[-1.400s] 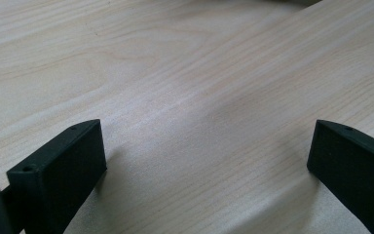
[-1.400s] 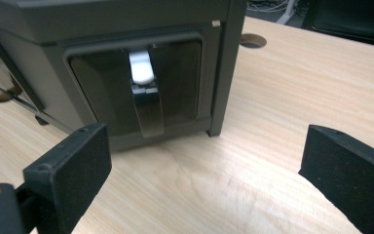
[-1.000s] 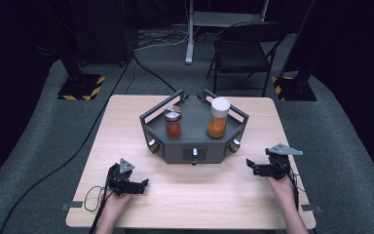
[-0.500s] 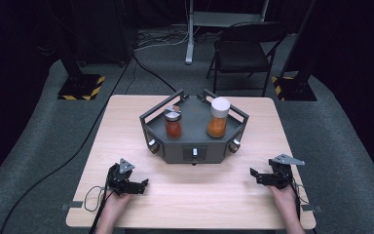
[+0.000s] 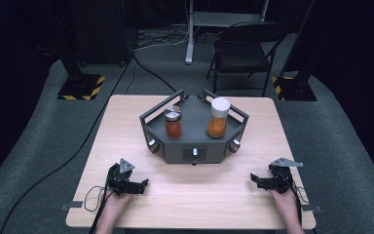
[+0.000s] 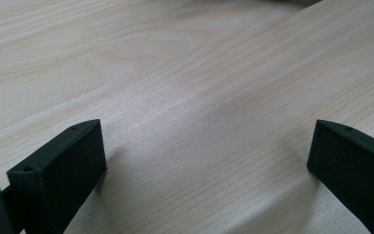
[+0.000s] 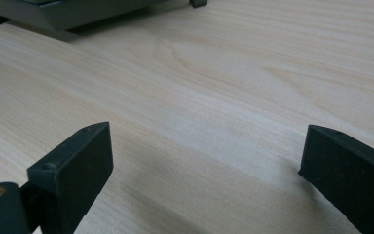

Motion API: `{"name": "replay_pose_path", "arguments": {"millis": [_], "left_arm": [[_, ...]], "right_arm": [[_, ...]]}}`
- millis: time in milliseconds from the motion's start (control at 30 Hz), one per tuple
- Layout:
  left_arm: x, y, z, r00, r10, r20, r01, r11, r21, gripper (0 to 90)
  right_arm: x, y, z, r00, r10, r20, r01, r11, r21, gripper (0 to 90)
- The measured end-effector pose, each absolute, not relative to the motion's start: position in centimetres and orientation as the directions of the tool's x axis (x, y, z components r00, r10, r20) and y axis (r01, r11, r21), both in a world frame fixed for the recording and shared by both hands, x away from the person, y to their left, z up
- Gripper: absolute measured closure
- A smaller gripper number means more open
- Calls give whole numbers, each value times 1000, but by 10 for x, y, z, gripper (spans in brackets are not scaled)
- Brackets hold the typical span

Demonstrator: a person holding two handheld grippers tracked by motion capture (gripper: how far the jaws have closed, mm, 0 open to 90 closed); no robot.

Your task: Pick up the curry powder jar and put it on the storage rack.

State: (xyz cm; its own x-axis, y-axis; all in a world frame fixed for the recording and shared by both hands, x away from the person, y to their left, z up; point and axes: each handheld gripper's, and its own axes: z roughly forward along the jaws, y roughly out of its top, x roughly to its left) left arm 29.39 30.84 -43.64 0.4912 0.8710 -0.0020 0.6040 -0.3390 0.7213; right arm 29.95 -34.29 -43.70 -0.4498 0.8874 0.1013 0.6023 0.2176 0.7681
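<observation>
Wooden bench (image 5: pixel 195 195) carries a dark tray (image 5: pixel 195 146) at its middle, holding a jar with a metal lid (image 5: pixel 173 122) and a white-capped jar (image 5: pixel 218 118), both with orange contents. Since a second ago the right hand-held gripper (image 5: pixel 254 179) has sunk toward the near bench edge; the left hand-held gripper (image 5: pixel 143 184) has kept its place. Both are released, jaws wide with only bare wood between them, well apart from the jars, so I judge no reach has begun
</observation>
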Motion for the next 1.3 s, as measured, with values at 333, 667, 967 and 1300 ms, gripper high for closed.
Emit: {"name": "replay_pose_path", "arguments": {"millis": [333,667,967,1300], "left_arm": [[293,308,-436,490,872,-1,604,-338,722,5],[294,308,-436,490,872,-2,605,-338,721,5],[294,309,-436,491,871,-4,605,-338,721,4],[294,309,-436,492,871,-4,605,-338,721,3]], "right_arm": [[295,-333,-433,-463,885,36,606,286,742,38],[290,-325,-431,-466,885,-7,603,323,730,23],[290,-325,-431,-467,884,-6,606,325,727,4],[291,-324,-431,-472,881,-8,606,332,723,0]]}}
